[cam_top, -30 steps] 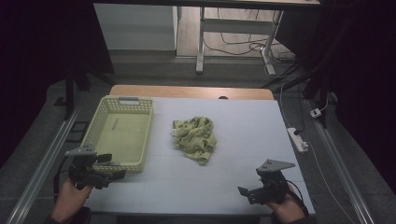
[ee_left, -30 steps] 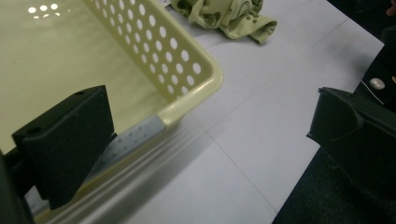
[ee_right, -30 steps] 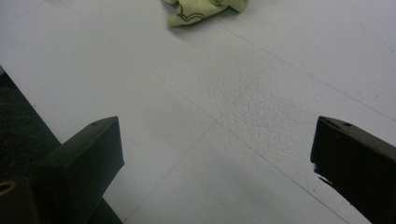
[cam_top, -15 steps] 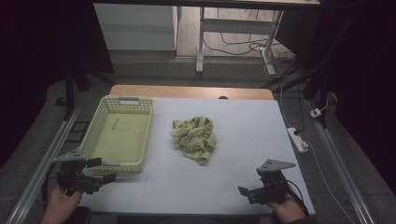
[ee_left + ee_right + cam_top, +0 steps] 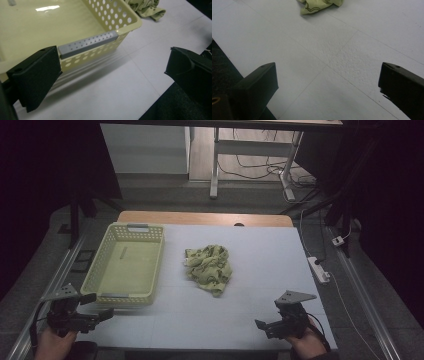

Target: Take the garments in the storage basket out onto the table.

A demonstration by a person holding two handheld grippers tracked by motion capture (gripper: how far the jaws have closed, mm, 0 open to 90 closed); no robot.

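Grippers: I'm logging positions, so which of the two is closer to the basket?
The left gripper, at the basket's near corner; the right gripper sits across the table, beyond the crumpled cloth.

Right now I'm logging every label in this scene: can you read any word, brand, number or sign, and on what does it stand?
None can be read.
The pale yellow perforated plastic basket and its grey handle strip carry no lettering.
The crumpled green patterned cloth bears dark curly shapes, not letters.
The white power strip on the floor is too small to tell.
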